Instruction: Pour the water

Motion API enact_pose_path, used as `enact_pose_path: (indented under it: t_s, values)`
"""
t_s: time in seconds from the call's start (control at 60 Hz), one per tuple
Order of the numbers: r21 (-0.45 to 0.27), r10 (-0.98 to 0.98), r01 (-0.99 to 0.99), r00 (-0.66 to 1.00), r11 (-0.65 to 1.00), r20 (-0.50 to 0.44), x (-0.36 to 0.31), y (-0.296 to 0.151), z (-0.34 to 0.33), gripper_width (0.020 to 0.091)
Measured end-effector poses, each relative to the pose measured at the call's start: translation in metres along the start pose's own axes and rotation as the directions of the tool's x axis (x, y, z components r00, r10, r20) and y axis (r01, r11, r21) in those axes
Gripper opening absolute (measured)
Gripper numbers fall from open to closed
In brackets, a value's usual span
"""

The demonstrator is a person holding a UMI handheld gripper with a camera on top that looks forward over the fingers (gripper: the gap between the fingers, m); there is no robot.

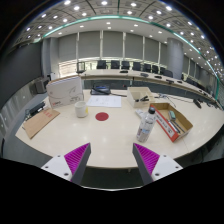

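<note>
Clear plastic bottle (146,127) upright on table (110,140), claw (110,160) apart, empty

Nothing here can be read. The white box (65,91) on the table (110,140) has dark marks on its side, and the bottle (147,126) wears a label, but neither gives a legible word.

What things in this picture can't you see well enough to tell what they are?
All in the gripper view:
- Clear plastic bottle beyond the open gripper: too small to tell any water level.
- Small white cup by the red round disc: its rim hides the inside.
- Orange-red open box: contents too small.
- White box: printing unreadable.
</note>
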State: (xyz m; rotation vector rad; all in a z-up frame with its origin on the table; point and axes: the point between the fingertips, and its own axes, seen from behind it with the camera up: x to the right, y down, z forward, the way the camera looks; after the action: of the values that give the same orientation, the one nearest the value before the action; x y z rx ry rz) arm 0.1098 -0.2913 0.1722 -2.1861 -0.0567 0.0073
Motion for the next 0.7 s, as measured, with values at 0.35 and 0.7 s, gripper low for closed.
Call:
enact_pose_path:
  t_s: [0.35,0.7]
  values:
    - [0.133,0.088,-0.073,0.991,0.988,-0.104,0.145,-0.008,0.115,0.0861]
    - [0.185,0.08,-0.066,0.994,0.98,-0.069,0.172,-0.019,0.232,0.0829]
